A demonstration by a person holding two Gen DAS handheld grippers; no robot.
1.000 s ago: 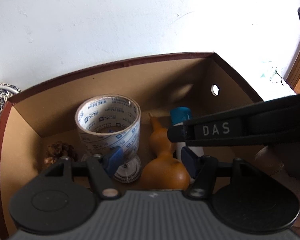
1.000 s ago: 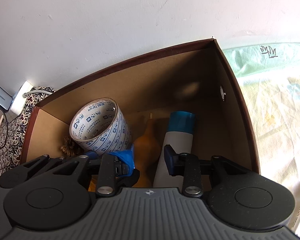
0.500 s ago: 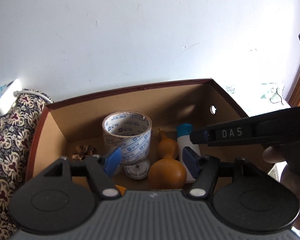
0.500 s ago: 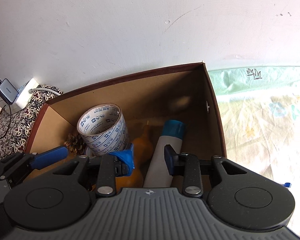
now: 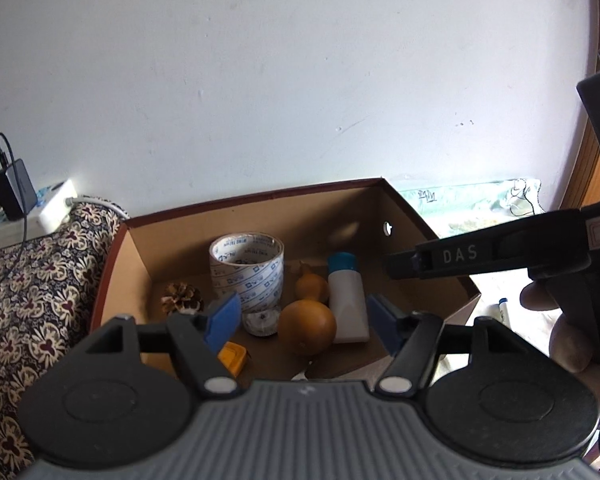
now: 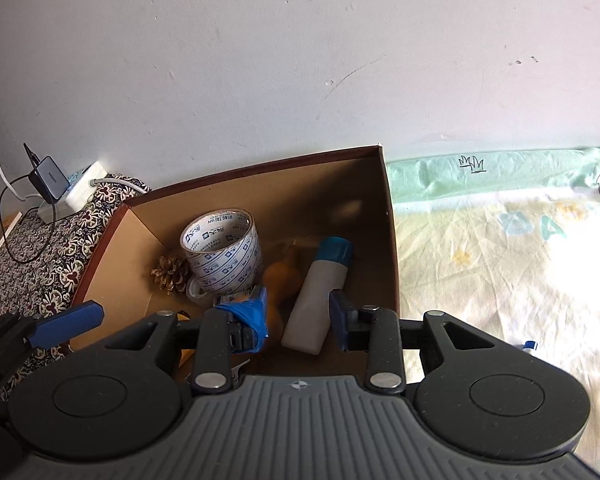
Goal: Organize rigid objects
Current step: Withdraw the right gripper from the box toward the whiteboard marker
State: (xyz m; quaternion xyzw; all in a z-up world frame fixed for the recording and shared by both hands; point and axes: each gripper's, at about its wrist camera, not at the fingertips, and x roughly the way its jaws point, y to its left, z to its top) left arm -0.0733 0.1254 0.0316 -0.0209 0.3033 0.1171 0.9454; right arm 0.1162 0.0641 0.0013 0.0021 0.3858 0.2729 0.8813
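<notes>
A brown cardboard box (image 5: 260, 200) holds a printed tape roll (image 5: 246, 272), an orange gourd (image 5: 307, 322), a white bottle with a blue cap (image 5: 346, 300), a pine cone (image 5: 181, 298), a small round white piece (image 5: 262, 320) and a yellow item (image 5: 231, 356). My left gripper (image 5: 303, 316) hovers above the box's near side, its jaws opening with nothing between them. My right gripper (image 6: 297, 312) hangs over the box (image 6: 260, 168), open and holding nothing, above the gourd (image 6: 282, 276) and bottle (image 6: 318, 296). The tape roll (image 6: 220, 256) and pine cone (image 6: 171, 274) lie left of it.
A patterned dark cloth (image 5: 28, 300) lies left of the box, with a power strip and charger (image 5: 28, 208) against the white wall. A pale green and yellow sheet (image 6: 500, 240) spreads to the right. A person's hand (image 5: 572, 344) holds the right gripper.
Both grippers have drawn back and risen from inside the box, so the whole box now shows. The left jaws stand a little wider. The objects in the box have not moved.
</notes>
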